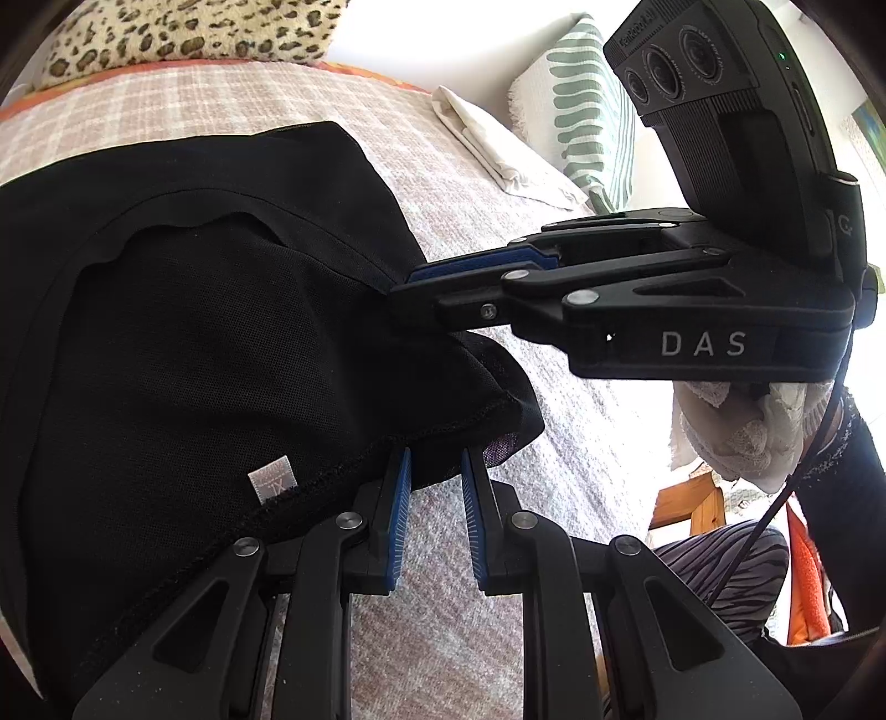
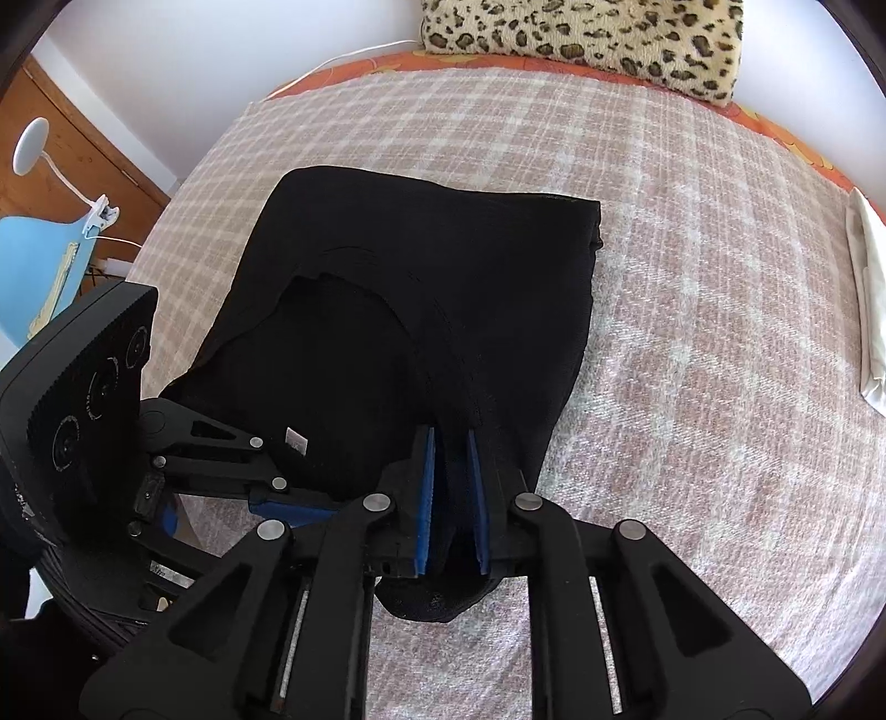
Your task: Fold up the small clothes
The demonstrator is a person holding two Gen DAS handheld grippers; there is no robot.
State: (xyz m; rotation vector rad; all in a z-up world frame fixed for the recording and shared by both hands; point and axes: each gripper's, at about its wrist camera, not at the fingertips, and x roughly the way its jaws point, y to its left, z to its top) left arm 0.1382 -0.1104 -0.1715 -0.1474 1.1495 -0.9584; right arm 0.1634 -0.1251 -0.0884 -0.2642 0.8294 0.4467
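A black mesh-lined garment (image 2: 421,288) lies partly folded on the pink-and-white checked blanket (image 2: 692,332), in the middle left of the right wrist view. The right gripper (image 2: 449,498) has its blue pads (image 2: 425,498) apart with a fold of the black cloth between them; the pads do not seem to press it. The left gripper (image 1: 437,515) stands slightly parted at the garment's lower hem (a white size label (image 1: 274,479) is near), and I cannot tell if it pinches the cloth. A leopard-print cushion (image 2: 587,41) is at the top.

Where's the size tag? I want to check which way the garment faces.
In the left wrist view the tag sits on the black garment, at its near hem just left of the left gripper.
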